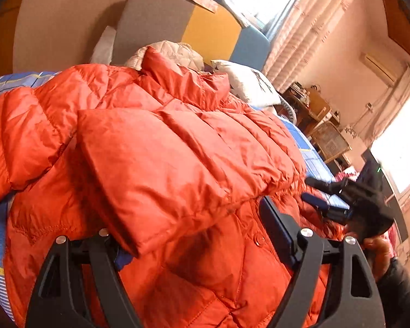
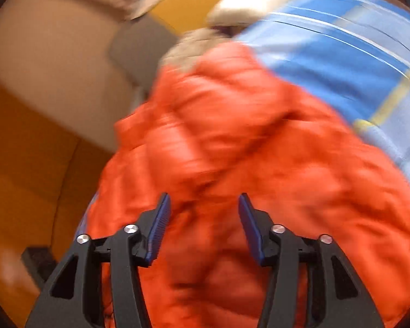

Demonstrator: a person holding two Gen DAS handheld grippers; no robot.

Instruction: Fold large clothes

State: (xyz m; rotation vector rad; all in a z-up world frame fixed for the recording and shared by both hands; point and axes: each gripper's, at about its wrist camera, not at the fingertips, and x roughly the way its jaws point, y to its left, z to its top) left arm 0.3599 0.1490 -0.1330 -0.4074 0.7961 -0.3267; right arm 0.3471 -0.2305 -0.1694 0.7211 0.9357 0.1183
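L gripper (image 1: 196,235) nearest: jaws wide, a folded sleeve (image 1: 161,169) of the orange puffer jacket (image 1: 232,268) draped btw them, covering the left pad; right pad bare, just beside the fabric. Can't tell if pads press the cloth, looks loose.

R gripper (image 2: 204,224) in its own view (blurred): blue pads apart at a middling gap, hovering over the jacket's body, nothing clamped btw them. From the L wrist view the same gripper sits at the right edge of the jacket w/ a hand (image 1: 377,246) and dark sleeve behind it.

Jacket lies spread across the bed, on a blue plaid sheet (image 1: 311,158), collar toward the far end, one sleeve folded over the chest, other sleeve hanging to the left.

Farther: white pillow (image 1: 248,82) and a pale quilted garment (image 1: 172,52) just past the collar, then a grey/yellow/blue headboard (image 1: 213,30). Far right: curtains (image 1: 309,27), bright window, wooden furniture (image 1: 314,109).
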